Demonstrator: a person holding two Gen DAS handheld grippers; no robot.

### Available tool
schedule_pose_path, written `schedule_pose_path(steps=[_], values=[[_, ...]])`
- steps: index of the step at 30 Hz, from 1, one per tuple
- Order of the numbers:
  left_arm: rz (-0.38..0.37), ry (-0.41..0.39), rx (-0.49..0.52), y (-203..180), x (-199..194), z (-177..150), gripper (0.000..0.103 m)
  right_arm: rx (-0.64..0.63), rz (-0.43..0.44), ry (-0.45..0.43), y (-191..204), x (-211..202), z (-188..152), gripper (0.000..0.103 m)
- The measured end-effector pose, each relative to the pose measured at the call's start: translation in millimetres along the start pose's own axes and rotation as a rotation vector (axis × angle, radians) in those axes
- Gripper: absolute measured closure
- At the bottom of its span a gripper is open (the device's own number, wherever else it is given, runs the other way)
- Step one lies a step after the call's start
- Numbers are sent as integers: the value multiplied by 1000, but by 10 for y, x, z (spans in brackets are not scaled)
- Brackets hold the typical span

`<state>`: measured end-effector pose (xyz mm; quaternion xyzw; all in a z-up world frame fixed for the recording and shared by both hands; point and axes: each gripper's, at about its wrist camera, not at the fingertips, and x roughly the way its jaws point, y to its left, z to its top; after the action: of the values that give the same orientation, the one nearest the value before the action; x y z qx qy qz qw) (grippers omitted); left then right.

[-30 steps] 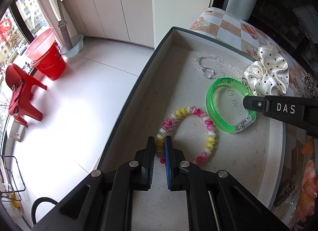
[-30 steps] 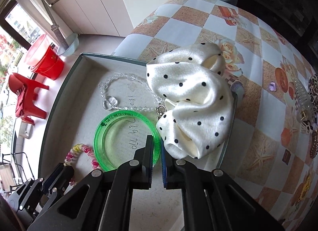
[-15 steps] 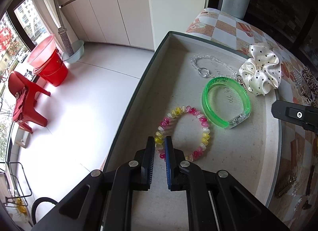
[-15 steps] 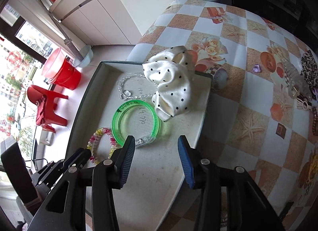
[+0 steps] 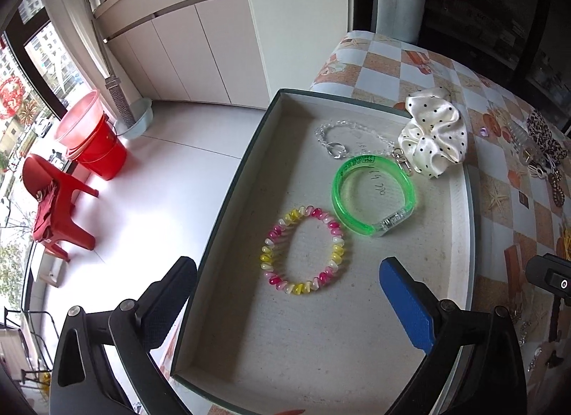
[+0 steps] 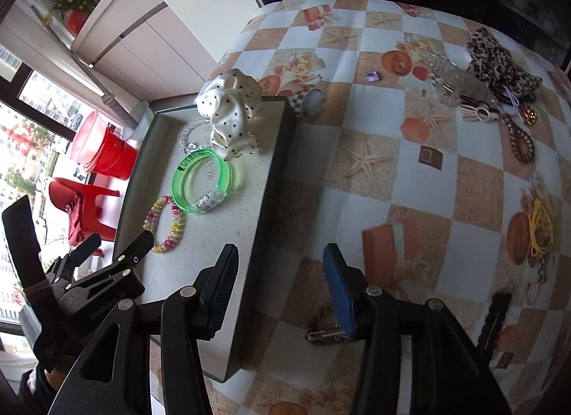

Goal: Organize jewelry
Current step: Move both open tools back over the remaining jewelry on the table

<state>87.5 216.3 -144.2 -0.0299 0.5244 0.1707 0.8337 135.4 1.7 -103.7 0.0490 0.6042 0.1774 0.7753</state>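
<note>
A shallow grey box point(image 5: 460, 208) point(image 6: 274, 172) holds a pink-yellow bead bracelet point(image 5: 303, 250) point(image 6: 165, 224), a green bangle point(image 5: 373, 195) point(image 6: 201, 181), a clear bead bracelet point(image 5: 335, 138) and a white polka-dot scrunchie point(image 5: 433, 136) point(image 6: 230, 118) on its far rim. My left gripper point(image 5: 289, 302) is open and empty above the box's near end. My right gripper point(image 6: 282, 284) is open and empty over the box's right wall and the tablecloth.
More jewelry lies on the checkered tablecloth point(image 6: 410, 172): a leopard scrunchie point(image 6: 499, 61), clear hair claws point(image 6: 453, 83), a brown chain bracelet point(image 6: 519, 140), yellow hair ties point(image 6: 540, 229), a metal clip point(image 6: 326, 334). A red bucket point(image 5: 94, 145) and a chair stand on the floor at left.
Both grippers have opened and pulled back from the box. The right gripper let go of the green bangle and swung right over the tablecloth.
</note>
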Motion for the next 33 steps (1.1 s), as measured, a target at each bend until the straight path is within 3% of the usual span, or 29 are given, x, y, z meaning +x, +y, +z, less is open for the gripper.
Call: schedule_pose_path(steps=[11, 15, 24, 33], values=[[-71, -8, 137, -593, -288, -82, 0, 136, -32, -18, -616, -286, -341, 32], [-105, -11, 187, -864, -387, -130, 0, 193, -47, -36, -867, -423, -471, 23], [-177, 14, 312, -1392, -499, -327, 0, 313, -102, -54, -1436, -667, -828, 21], [-221, 50, 391, -1698, -490, -508, 0, 315, -169, -56, -1770, -827, -1157, 20]])
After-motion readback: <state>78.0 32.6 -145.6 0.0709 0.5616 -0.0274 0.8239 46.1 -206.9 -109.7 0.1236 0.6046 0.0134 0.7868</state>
